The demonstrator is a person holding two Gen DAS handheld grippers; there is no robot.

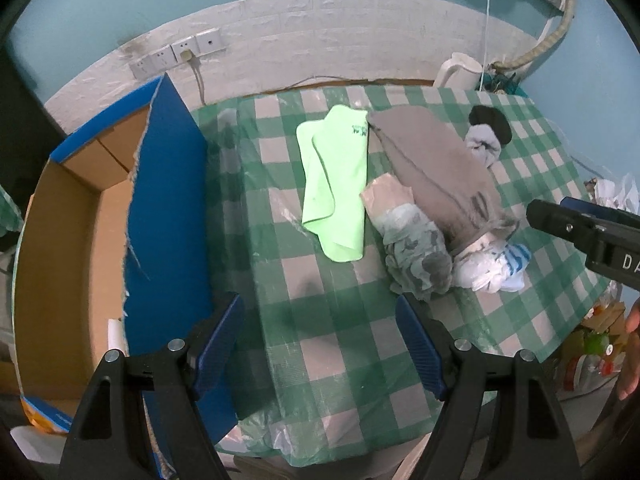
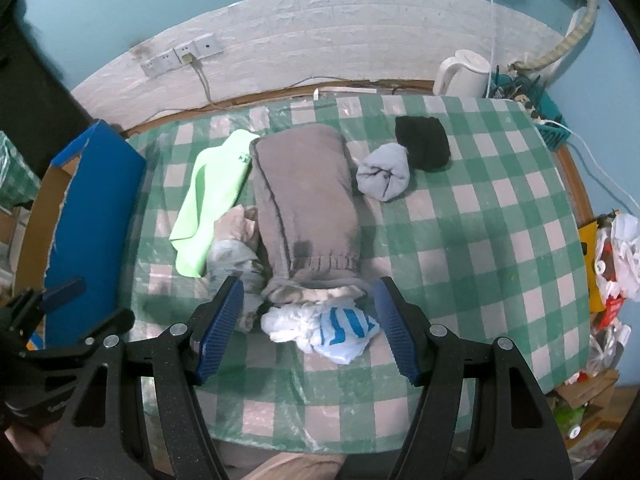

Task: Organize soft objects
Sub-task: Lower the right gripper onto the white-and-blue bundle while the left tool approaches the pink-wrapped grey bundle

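Blue ribbed pads (image 2: 224,328) on the right gripper (image 2: 310,330) stand wide apart, framing a white-and-blue striped bundle (image 2: 344,332) without touching it. At twelve o'clock lies a folded grey garment (image 2: 308,200); at ten, a lime cloth (image 2: 208,196) with tiny unreadable print. Left gripper (image 1: 320,348) gapes wide over bare checked tablecloth (image 1: 320,280), blue-sided cardboard box (image 1: 168,200) at nine. "DA" shows on the right gripper's body.

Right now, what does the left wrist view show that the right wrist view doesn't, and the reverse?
Only the left wrist view looks into the open cardboard box. Only the right wrist view shows the white-and-blue striped bundle lying between the right gripper fingers, untouched. Both show the green cloth, the grey sweatpants, the black sock and the white kettle. The left gripper is open and empty.
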